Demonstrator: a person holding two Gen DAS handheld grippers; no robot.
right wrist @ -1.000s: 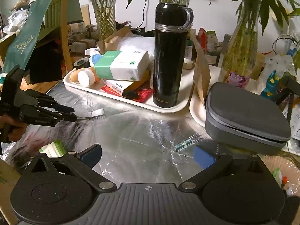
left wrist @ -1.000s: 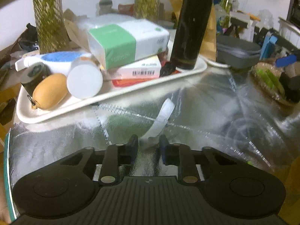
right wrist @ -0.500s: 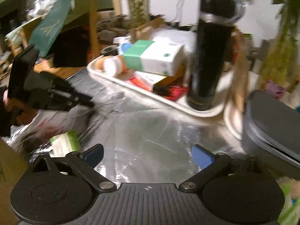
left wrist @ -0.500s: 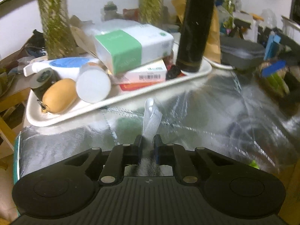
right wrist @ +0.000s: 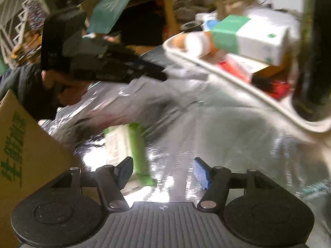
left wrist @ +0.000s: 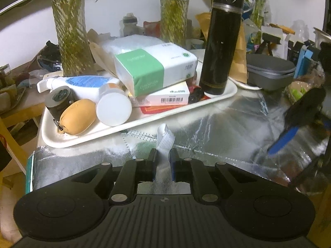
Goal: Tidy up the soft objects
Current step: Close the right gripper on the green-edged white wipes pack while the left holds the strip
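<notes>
The left gripper (left wrist: pixel 163 155) is clamped on the white woven strap (left wrist: pixel 165 138) of the silver foil bag (left wrist: pixel 217 128), while at three o'clock the right gripper (right wrist: pixel 160 170), jaws apart and just closing, nears the green-and-white soft pack (right wrist: pixel 126 142) lying unsorted, cardboard box (right wrist: pixel 22 144) edging nine o'clock.
</notes>
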